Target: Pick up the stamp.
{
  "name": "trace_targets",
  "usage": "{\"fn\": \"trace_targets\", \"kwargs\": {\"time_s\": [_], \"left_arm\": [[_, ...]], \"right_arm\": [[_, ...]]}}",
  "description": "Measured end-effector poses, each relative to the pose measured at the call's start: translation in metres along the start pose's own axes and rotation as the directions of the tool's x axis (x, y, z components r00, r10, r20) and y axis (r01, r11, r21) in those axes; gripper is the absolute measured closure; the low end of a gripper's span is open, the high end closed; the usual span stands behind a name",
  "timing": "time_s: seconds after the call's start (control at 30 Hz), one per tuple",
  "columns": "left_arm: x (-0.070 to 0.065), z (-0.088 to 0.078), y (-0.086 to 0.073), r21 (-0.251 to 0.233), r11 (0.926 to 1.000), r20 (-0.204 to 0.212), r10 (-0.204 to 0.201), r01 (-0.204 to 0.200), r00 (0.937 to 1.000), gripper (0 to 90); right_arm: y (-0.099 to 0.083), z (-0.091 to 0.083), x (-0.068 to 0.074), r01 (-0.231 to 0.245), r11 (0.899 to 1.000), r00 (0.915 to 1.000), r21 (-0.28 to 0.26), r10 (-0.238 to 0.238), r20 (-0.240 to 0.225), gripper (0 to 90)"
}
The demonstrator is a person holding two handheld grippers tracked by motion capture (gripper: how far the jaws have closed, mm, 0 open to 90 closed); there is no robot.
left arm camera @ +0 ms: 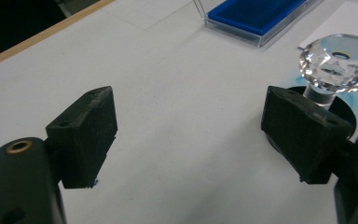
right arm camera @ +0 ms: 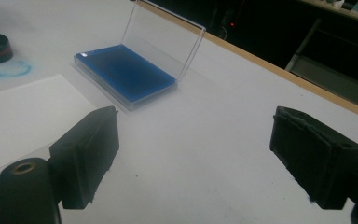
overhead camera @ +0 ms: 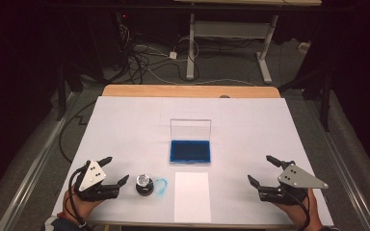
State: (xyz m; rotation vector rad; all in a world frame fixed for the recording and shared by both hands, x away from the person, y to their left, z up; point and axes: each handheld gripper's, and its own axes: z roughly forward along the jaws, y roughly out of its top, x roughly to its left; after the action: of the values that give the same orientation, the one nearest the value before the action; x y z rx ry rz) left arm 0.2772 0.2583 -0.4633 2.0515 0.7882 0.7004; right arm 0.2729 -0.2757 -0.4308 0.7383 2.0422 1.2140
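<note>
A stamp with a clear faceted knob and a black base stands near the table's front, left of centre; in the left gripper view the stamp rises just behind the right-hand jaw. A blue ink smear marks the table beside it. An open clear case holding a blue ink pad lies at mid-table, lid upright; the ink pad also lies ahead of the right gripper. A white sheet lies in front of it. My left gripper is open, just left of the stamp. My right gripper is open at the front right, empty.
A white mat covers the table; a wooden edge runs along the far side. Beyond it, on the dark floor, are cables and a white desk frame.
</note>
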Motion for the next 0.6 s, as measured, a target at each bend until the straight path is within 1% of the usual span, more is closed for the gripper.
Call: {"fn": "trace_targets", "kwargs": {"time_s": [0.03,0.07,0.13,0.17,0.23,0.27,0.3,0.33,0.4,0.43,0.47,0.53,0.6], "left_arm": [[0.001,0.0,0.0,-0.002,1.0,0.0,0.001,-0.001,1.0,17.5],[0.001,0.0,0.0,0.01,0.9999,0.001,0.013,-0.013,0.9999,17.5],[0.001,0.0,-0.001,0.013,0.9999,0.008,0.01,-0.01,0.9999,17.9],[0.001,0.0,-0.003,0.019,0.9998,0.013,0.007,-0.007,0.9999,17.9],[0.001,-0.001,-0.003,0.02,0.9998,0.015,0.006,-0.007,0.9999,17.9],[0.003,-0.002,-0.001,0.006,1.0,0.024,0.003,-0.003,0.9997,17.9],[0.003,-0.002,-0.001,0.006,1.0,0.024,0.003,-0.003,0.9997,17.9],[0.004,-0.004,0.001,-0.001,1.0,0.033,0.0,0.0,0.9995,17.9],[0.005,-0.004,0.003,0.004,1.0,0.039,0.002,-0.002,0.9992,17.9],[0.005,-0.006,0.005,0.028,0.9995,0.048,0.014,-0.016,0.9987,18.0],[0.005,-0.007,0.008,0.049,0.9985,0.048,0.023,-0.025,0.9986,18.1],[0.007,-0.011,0.013,0.073,0.9971,0.088,0.016,-0.022,0.996,18.1],[0.006,-0.015,0.018,0.098,0.9947,0.093,0.022,-0.032,0.9954,18.1]], "right_arm": [[0.0,0.0,0.0,0.0,1.0,1.0,-0.005,0.0,-0.004,15.7],[0.0,0.0,0.0,0.004,1.0,1.0,0.001,-0.004,-0.002,15.8],[0.0,0.0,0.0,0.007,1.0,0.9999,0.009,-0.008,0.01,17.0],[-0.001,0.001,-0.001,0.002,1.0,1.0,0.009,-0.002,0.007,17.0],[0.001,0.002,-0.001,0.008,1.0,0.9999,0.014,-0.008,0.01,17.3],[0.001,0.002,0.0,0.008,1.0,0.9999,0.012,-0.009,0.009,17.6],[0.002,0.002,0.0,0.011,1.0,0.9999,0.015,-0.011,0.007,18.0],[0.002,0.002,0.001,0.013,1.0,0.9999,0.022,-0.013,0.007,18.0],[0.0,0.001,0.002,0.011,0.999,0.9999,0.033,-0.011,0.005,18.1],[0.0,0.001,0.002,0.01,0.999,0.9999,0.038,-0.01,0.005,18.0],[-0.001,0.001,0.002,0.008,0.999,1.0,0.044,-0.009,0.004,18.0],[-0.002,0.001,0.003,0.011,0.999,0.9999,0.049,-0.011,0.004,18.1],[-0.003,0.0,0.005,0.016,0.998,0.9999,0.066,-0.016,0.002,18.1]]}}
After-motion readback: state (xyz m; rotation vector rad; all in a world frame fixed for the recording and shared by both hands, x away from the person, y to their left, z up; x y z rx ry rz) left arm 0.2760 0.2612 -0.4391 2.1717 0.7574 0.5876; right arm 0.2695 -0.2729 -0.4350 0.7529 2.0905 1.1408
